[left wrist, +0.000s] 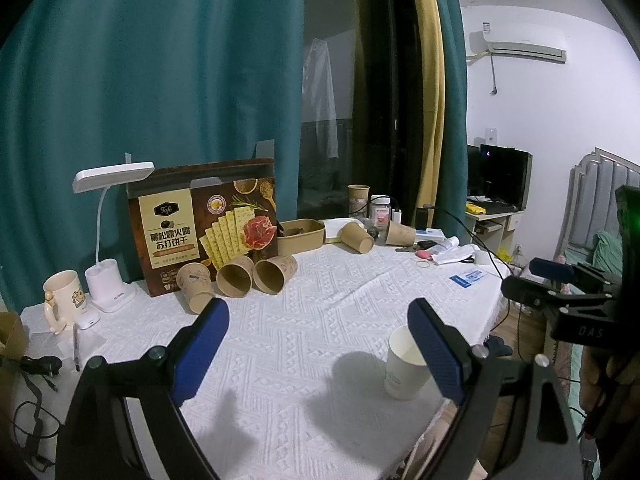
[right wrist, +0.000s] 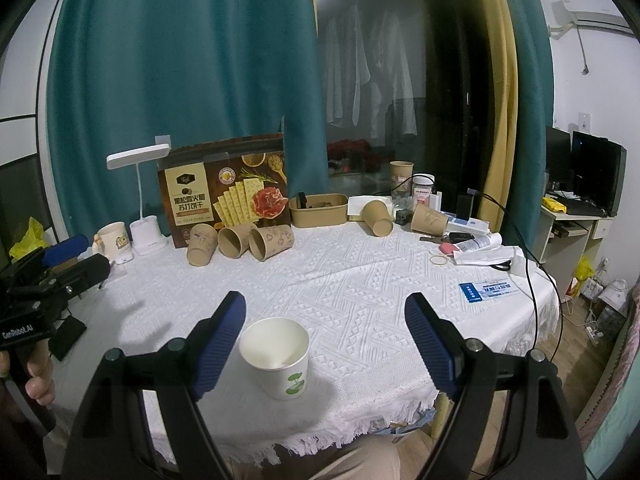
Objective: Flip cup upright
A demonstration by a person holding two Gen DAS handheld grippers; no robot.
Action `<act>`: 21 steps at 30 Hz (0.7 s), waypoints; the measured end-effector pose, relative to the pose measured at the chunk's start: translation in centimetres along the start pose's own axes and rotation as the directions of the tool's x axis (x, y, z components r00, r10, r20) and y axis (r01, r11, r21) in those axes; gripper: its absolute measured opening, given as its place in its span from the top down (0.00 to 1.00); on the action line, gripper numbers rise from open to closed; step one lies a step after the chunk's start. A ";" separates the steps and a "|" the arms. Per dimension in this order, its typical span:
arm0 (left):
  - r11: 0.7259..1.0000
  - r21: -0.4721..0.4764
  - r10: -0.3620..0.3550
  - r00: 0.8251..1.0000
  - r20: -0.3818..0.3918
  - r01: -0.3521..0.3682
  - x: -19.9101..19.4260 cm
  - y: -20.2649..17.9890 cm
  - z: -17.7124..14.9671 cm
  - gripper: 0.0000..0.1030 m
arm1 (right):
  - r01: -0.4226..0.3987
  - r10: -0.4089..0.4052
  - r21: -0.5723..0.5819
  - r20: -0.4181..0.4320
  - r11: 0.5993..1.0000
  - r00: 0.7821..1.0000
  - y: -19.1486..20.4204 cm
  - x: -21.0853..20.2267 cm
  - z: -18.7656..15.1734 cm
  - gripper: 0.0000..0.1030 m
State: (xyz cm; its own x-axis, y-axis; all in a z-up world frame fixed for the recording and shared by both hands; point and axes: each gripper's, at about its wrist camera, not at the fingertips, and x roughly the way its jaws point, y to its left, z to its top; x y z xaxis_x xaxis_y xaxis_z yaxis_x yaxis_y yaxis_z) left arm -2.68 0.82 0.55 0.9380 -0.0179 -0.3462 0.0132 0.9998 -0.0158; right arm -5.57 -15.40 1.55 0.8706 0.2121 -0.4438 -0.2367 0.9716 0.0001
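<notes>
A white paper cup (right wrist: 277, 360) with a green leaf print stands upright, mouth up, near the front edge of the white tablecloth (right wrist: 344, 280). It also shows in the left wrist view (left wrist: 404, 364), partly behind the right finger. My right gripper (right wrist: 325, 344) is open above the table; the cup sits just inside its left finger, apart from the pads. My left gripper (left wrist: 318, 348) is open and empty, with the cup at its right finger. Each gripper shows at the edge of the other's view.
Three brown paper cups (right wrist: 236, 241) lie on their sides before a cracker box (right wrist: 226, 190). Two more brown cups (right wrist: 378, 218) lie tipped at the back right, beside a brown tray (right wrist: 318, 210). A desk lamp (right wrist: 140, 200), a mug (right wrist: 114, 236), cables and papers ring the table.
</notes>
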 end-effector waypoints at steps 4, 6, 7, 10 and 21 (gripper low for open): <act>1.000 0.000 -0.001 1.000 0.000 0.001 0.0 0.0 0.0 0.12 | -0.001 0.001 0.001 -0.004 1.000 1.000 0.0 0.1 -0.1 0.23; 1.000 0.001 -0.001 1.000 -0.001 0.001 0.0 0.0 0.0 0.12 | -0.002 0.002 0.000 -0.003 1.000 1.000 0.0 0.1 -0.1 0.23; 1.000 0.001 0.000 1.000 -0.001 0.000 0.0 0.0 0.0 0.12 | -0.002 0.002 0.000 -0.003 1.000 1.000 0.0 0.2 -0.2 0.23; 1.000 0.001 -0.001 1.000 -0.001 0.001 -0.1 0.0 0.0 0.12 | -0.001 0.001 0.001 -0.004 1.000 1.000 0.0 0.2 -0.2 0.23; 1.000 0.000 -0.001 1.000 -0.003 0.001 0.1 -0.1 0.0 0.12 | -0.001 0.001 0.001 -0.004 1.000 1.000 0.1 0.2 -0.1 0.23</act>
State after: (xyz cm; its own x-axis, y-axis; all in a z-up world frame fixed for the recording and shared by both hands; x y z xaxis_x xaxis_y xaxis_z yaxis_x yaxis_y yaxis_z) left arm -2.63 0.68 0.52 0.9370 -0.0185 -0.3489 0.0137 0.9998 -0.0162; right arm -5.48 -15.29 1.39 0.8688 0.2128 -0.4470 -0.2371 0.9715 0.0018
